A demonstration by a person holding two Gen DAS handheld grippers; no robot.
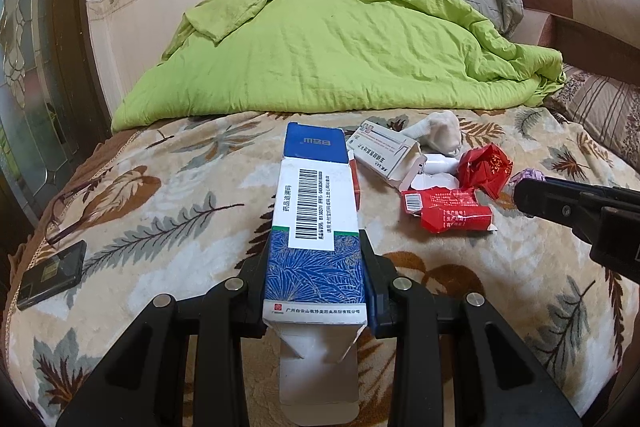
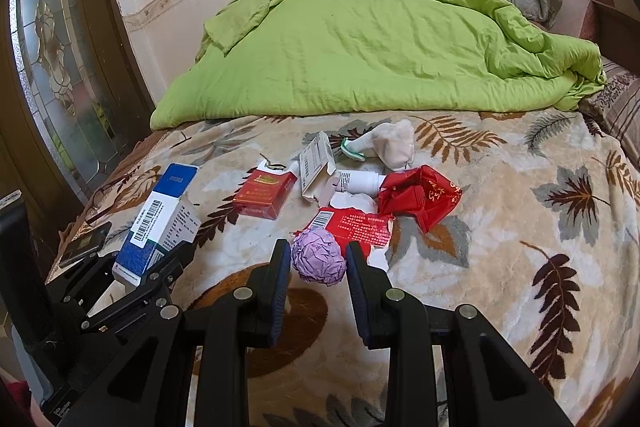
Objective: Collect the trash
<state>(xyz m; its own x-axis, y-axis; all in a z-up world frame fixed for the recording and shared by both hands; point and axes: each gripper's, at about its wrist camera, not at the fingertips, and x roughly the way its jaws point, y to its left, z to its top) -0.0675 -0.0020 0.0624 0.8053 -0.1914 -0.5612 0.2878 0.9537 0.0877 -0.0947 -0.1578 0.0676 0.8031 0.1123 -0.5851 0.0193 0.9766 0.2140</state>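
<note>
The bed [image 2: 520,307], covered by a leaf-patterned blanket, was taken as the landmark; a green quilt [image 2: 360,47] was heaped across its far half, and the trash was gathered near its middle. A blue-and-white medicine box [image 1: 316,227], the largest item, was pinched across its long sides by the left gripper [image 1: 316,267] above the bed's near left part, its end flap hanging open. It was judged light and hollow, easily crushed, so a moderate squeeze on the flat sides was thought suitable. A red cigarette pack [image 2: 266,195], a white carton [image 2: 318,163], torn red wrappers [image 2: 420,199], a white tissue wad [image 2: 394,143] and a small white bottle [image 2: 360,183] were seen clustered just beyond. A crumpled purple paper ball [image 2: 319,261], the smallest, lay on the bed between the spread fingers [image 2: 280,267] of the right gripper [image 2: 318,267], apparently not yet clamped; it was judged soft, springy and nearly weightless, best held across its middle. A black phone [image 1: 52,275] lay at the bed's left edge, to be avoided. Open blanket was noted to the right of the pile, giving room for withdrawal.
</note>
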